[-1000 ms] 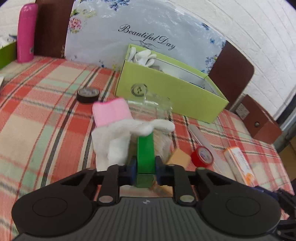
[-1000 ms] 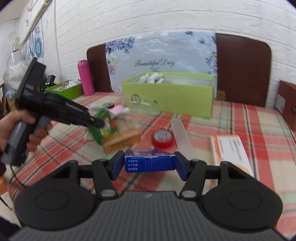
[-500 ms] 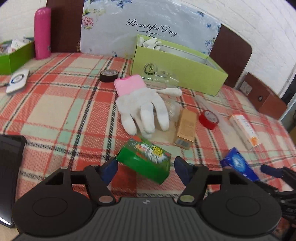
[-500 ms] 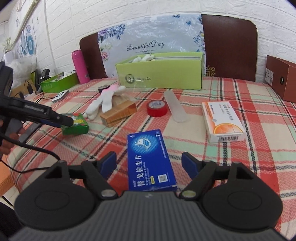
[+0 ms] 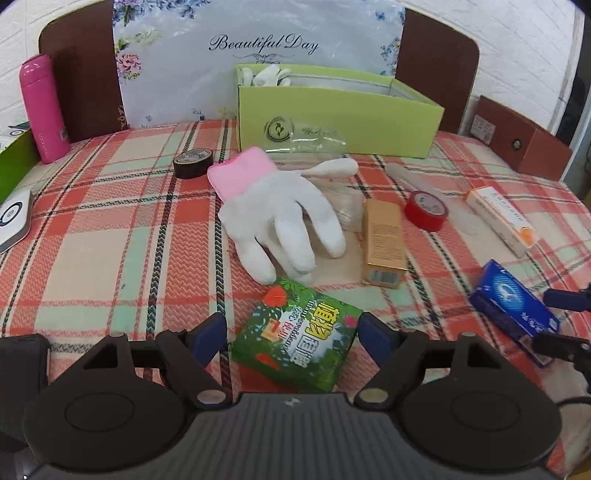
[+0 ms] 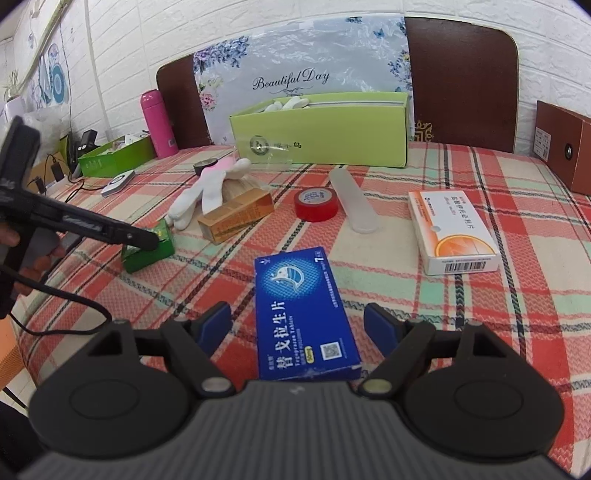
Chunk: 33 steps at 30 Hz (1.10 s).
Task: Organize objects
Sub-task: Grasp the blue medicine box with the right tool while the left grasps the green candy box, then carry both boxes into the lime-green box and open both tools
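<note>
Plaid tablecloth (image 6: 480, 306); blue box (image 6: 303, 314) flat, lengthwise between jaws.

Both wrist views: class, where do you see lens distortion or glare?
Left wrist view: fisheye bends the plaid tablecloth lines, corners go dark, the green box stays sharp. Right wrist view: the brick wall curves, and the blue box shows only soft sheen.

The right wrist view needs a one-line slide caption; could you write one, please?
Open right claw straddling a blue tablet box lying flat on the plaid tablecloth, green storage box behind.
</note>
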Each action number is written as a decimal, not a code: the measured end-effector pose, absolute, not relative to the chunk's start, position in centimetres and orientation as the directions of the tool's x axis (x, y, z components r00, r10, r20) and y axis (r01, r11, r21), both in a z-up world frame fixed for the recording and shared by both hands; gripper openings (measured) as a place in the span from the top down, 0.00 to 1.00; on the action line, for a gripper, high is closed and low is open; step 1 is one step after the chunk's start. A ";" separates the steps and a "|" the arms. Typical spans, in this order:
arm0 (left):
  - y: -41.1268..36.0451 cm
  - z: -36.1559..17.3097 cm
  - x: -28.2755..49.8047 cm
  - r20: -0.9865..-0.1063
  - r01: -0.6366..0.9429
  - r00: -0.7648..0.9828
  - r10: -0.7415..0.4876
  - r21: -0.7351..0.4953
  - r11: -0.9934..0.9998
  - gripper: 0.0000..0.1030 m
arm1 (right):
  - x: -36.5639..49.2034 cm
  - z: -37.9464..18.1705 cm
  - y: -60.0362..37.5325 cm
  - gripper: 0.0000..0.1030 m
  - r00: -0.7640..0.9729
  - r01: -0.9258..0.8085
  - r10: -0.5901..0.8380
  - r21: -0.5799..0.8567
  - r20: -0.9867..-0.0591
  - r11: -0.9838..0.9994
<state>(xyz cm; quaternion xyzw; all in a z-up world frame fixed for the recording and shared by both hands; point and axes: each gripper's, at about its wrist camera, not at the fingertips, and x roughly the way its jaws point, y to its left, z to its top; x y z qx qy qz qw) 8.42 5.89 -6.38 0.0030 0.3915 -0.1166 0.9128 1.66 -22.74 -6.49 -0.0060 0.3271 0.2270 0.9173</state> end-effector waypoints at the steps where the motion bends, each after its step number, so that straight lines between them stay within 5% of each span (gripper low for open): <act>1: 5.8 -6.6 8.7 -0.719 0.217 0.661 -0.216 -0.093 0.972 0.21 | 1.7 -6.5 -22.7 0.23 0.680 -0.422 0.412 0.137 -0.607 0.896; 5: 4.4 -7.1 8.1 -0.741 0.243 0.649 -0.172 -0.012 0.970 0.32 | 2.2 -6.7 -22.4 0.23 0.670 -0.422 0.402 0.126 -0.624 0.898; 18: 3.1 -6.8 7.7 -0.753 0.238 0.635 -0.173 -0.021 0.971 0.31 | 4.5 -7.3 -20.5 0.24 0.642 -0.450 0.365 0.054 -0.674 0.891; 21: 3.3 -6.7 7.6 -0.750 0.235 0.636 -0.182 -0.037 0.971 0.34 | 4.7 -7.5 -20.2 0.34 0.633 -0.452 0.355 0.044 -0.688 0.891; 22: 3.4 -6.6 7.5 -0.748 0.231 0.637 -0.187 -0.046 0.972 0.35 | 4.6 -7.5 -20.1 0.45 0.637 -0.454 0.351 0.033 -0.687 0.890; 25: 3.5 -5.9 7.4 -0.735 0.240 0.639 -0.225 -0.087 0.967 0.36 | 4.7 -7.0 -20.5 0.45 0.630 -0.440 0.363 0.070 -0.687 0.895; 33: 2.7 0.7 7.6 -0.610 0.357 0.711 -0.350 -0.116 0.927 0.37 | 6.3 -0.6 -21.3 0.45 0.684 -0.482 0.463 0.127 -0.563 0.867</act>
